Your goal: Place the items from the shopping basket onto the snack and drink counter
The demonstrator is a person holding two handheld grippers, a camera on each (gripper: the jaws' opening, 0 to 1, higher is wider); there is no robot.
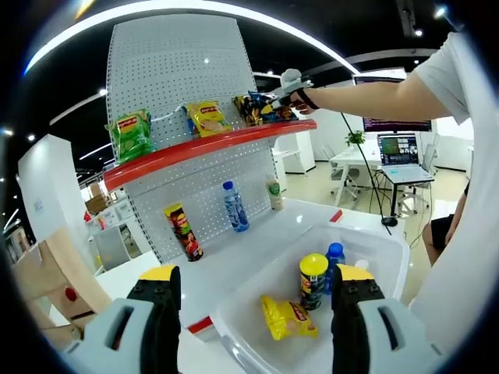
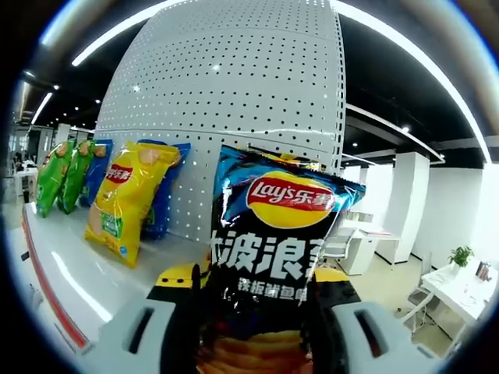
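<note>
A: Right gripper (image 2: 253, 312) is clamped on the dark Lay's bag (image 2: 269, 257), up at the red shelf (image 2: 47, 273), yellow bag (image 2: 129, 199) to its left. Placing step. Next: I set it upright against the pegboard (image 2: 234, 101) and let go.

B: Left?

A: Left gripper (image 1: 253, 300) jaws apart, holding nothing, over the white basket (image 1: 390, 253); yellow can (image 1: 313, 279) inside. Office behind.

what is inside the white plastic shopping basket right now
In the white plastic shopping basket: a yellow snack bag lying flat, an upright yellow-lidded chip can, and a blue-capped bottle behind it. The left gripper jaws hide the near corners.
</note>
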